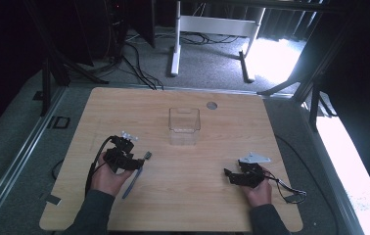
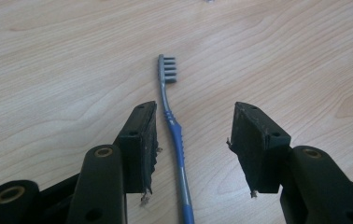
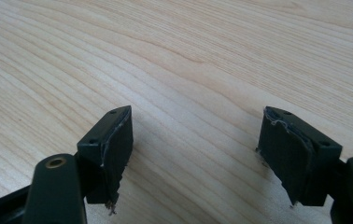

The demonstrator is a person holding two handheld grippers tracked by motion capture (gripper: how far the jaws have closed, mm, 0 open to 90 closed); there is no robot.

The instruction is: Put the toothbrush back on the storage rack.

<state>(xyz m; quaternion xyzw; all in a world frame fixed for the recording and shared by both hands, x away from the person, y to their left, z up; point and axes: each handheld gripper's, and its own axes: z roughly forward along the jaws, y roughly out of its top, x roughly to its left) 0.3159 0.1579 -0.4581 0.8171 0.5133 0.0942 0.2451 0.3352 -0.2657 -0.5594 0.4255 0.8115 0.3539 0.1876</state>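
Left claw spread around blue toothbrush, on table

1. A blue toothbrush with a grey neck and grey bristle head lay flat on the light wooden desk, at the person's left. In the left gripper view it ran lengthwise between the spread jaws, nearer the left-hand one, its head pointing away.
2. A clear, square-sided plastic container stood upright and open-topped near the middle of the desk, toward the far edge, well apart from the toothbrush. It looked empty.
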